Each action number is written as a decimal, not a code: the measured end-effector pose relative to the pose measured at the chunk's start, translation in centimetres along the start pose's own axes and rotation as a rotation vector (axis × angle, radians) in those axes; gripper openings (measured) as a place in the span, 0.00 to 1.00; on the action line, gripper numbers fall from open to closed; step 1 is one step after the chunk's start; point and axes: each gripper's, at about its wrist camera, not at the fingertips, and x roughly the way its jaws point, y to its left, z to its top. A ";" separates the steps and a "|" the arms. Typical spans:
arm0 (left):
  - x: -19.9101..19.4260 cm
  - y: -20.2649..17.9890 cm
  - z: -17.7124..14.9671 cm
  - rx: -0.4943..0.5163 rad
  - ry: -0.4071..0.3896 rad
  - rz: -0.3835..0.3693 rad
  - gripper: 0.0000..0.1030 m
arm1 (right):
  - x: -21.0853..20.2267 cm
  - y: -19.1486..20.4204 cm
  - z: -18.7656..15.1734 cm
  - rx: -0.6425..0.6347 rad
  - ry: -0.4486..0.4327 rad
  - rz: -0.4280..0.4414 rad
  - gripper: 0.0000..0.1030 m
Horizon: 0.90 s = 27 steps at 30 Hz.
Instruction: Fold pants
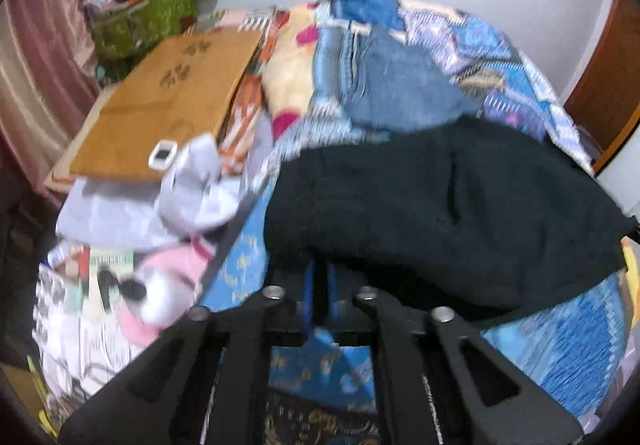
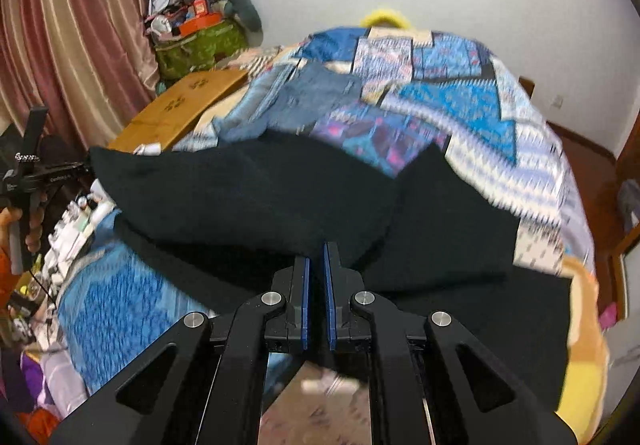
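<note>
Black pants (image 1: 440,213) lie spread across a blue patterned quilt on the bed; in the right wrist view the pants (image 2: 280,197) show a folded layer with one leg end toward the right. My left gripper (image 1: 320,269) is shut on the near edge of the pants, its blue pads partly hidden under the cloth. My right gripper (image 2: 316,257) is shut on the pants' near edge, pads close together. The left gripper also shows in the right wrist view (image 2: 86,165), at the pants' left corner.
Folded blue jeans (image 1: 392,85) lie farther up the quilt (image 2: 460,101). A cardboard sheet (image 1: 172,101) with a small white device (image 1: 163,154) lies on the left. Grey cloth (image 1: 192,185), a plush toy (image 1: 160,285) and a cluttered green bag (image 1: 140,17) stand left.
</note>
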 end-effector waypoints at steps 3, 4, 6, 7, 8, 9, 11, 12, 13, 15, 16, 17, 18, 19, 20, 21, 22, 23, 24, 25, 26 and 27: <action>1.4 0.4 -2.1 -0.034 0.054 0.008 0.01 | 0.7 0.0 -1.4 0.032 0.025 0.014 0.06; 1.7 0.6 -2.6 -0.040 0.066 0.006 0.01 | 0.9 -0.1 -1.7 0.038 0.034 0.015 0.06; 1.9 0.7 -3.5 -0.043 0.083 0.009 0.01 | 0.8 0.4 -2.3 0.036 0.044 0.019 0.09; 1.8 0.6 -3.5 -0.037 0.082 0.013 0.01 | 0.7 0.4 -2.4 0.031 0.056 0.022 0.09; 1.5 0.5 -3.5 -0.025 0.075 0.024 0.01 | 0.6 0.5 -2.4 0.025 0.061 0.021 0.09; 1.2 0.4 -3.4 -0.017 0.069 0.027 0.01 | 0.3 0.5 -2.6 0.018 0.062 0.017 0.09; 0.2 0.1 -2.8 0.001 0.044 0.038 0.02 | -0.3 0.2 -2.7 0.008 0.067 0.005 0.10; -0.6 -0.2 -2.2 0.013 0.022 0.040 0.04 | -0.7 0.1 -2.7 0.010 0.065 0.003 0.13; -1.1 -0.3 -1.8 0.017 0.008 0.037 0.08 | -1.0 -0.2 -2.7 0.016 0.062 0.002 0.17; -2.0 -0.7 -0.6 0.017 -0.017 0.039 0.24 | -1.9 -0.9 -2.4 0.034 0.043 0.000 0.26; -2.4 -0.9 -0.1 0.018 -0.033 0.041 0.41 | -2.2 -1.2 -2.1 0.044 0.030 -0.003 0.35; -2.7 -1.3 0.5 0.021 -0.053 0.046 0.59 | -2.8 -1.7 -1.8 0.059 0.007 -0.012 0.39; -3.0 -1.7 1.1 0.025 -0.073 0.055 0.66 | -3.1 -2.2 -1.5 0.069 -0.011 -0.021 0.48; -3.3 -2.1 1.7 0.030 -0.091 0.063 0.74 | -3.4 -2.4 -1.2 0.075 -0.022 -0.029 0.54; -3.4 -2.6 2.3 0.038 -0.107 0.069 0.79 | -3.4 -2.9 -0.6 0.084 -0.033 -0.040 0.57; -3.5 -3.1 3.0 0.045 -0.116 0.069 0.81 | -3.5 -3.4 0.0 0.094 -0.040 -0.049 0.63; -3.5 -3.6 3.6 0.050 -0.121 0.066 0.87 | -3.4 -3.9 0.4 0.101 -0.043 -0.055 0.69; -3.3 -4.1 4.2 0.053 -0.126 0.058 0.93 | -3.4 -4.4 1.0 0.112 -0.048 -0.064 0.73; -3.2 -4.5 4.8 0.052 -0.132 0.046 0.94 | -3.3 -4.9 1.5 0.122 -0.053 -0.072 0.77; -3.1 -5.0 5.3 0.052 -0.137 0.034 0.95 | -3.1 -5.4 1.9 0.124 -0.060 -0.078 0.79; -2.9 -5.3 5.7 0.053 -0.138 0.024 0.96 | -2.7 -6.1 2.6 0.131 -0.061 -0.089 0.80; -2.5 -5.9 6.5 0.059 -0.136 0.010 0.96 | -2.3 -6.5 3.1 0.135 -0.058 -0.093 0.80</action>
